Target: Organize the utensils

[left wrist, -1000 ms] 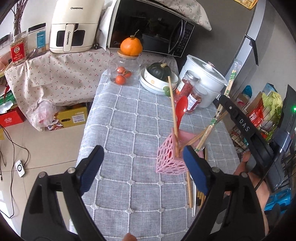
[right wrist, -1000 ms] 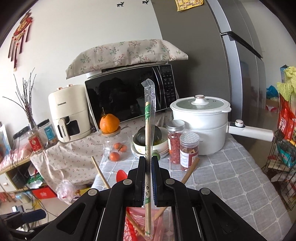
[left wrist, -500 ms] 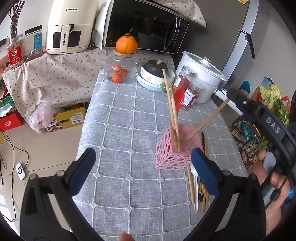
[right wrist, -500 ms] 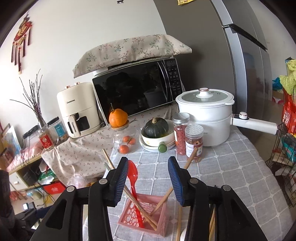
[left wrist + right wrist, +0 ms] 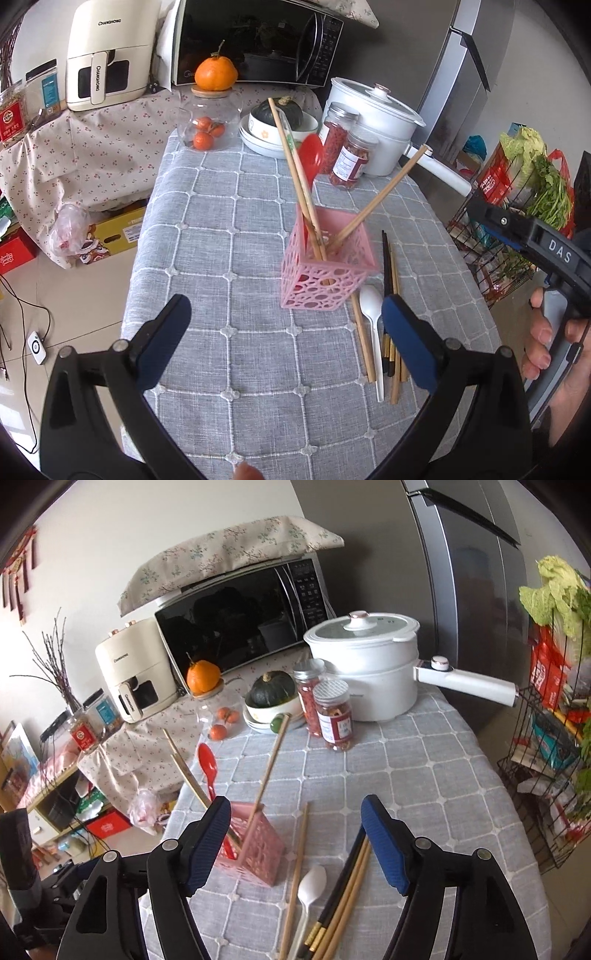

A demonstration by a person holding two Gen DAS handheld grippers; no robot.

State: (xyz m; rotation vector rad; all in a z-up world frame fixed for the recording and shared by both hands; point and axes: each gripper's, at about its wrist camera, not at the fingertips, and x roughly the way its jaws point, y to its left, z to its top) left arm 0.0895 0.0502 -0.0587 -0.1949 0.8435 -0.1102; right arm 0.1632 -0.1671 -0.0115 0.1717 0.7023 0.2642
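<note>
Your right gripper (image 5: 291, 843) hangs wide open and empty above the loose utensils, and your left gripper (image 5: 286, 332) is just as wide open with nothing in it, hovering short of the pink holder (image 5: 327, 260).

The holder stands near the middle of the surface (image 5: 221, 229), and it is already carrying a red spoon (image 5: 207, 766) and several wooden chopsticks (image 5: 301, 192) that lean out toward 11 and 1 o'clock. It looks light and top-heavy, so my worry is that a finger brushing one of those long sticks levers the whole thing over.

Just beside the holder at its 5 o'clock lie the pieces left to sort: a white spoon (image 5: 310, 886), a single wooden chopstick (image 5: 297, 871), and a bundle of dark and wooden chopsticks (image 5: 343, 890) touching one another. They lie flat on the cloth, so your fingertips may skid over them or pinch up fabric. Because the bundle is packed tight, closing on one stick may drag its neighbours toward the surface edge at 3 o'clock, which is near.

Further out at 12 o'clock stand two spice jars (image 5: 334, 716), a white pot (image 5: 364, 668) and a bowl with a squash (image 5: 271, 698). A tall stick swung carelessly on its way to the holder could clip the jars.
</note>
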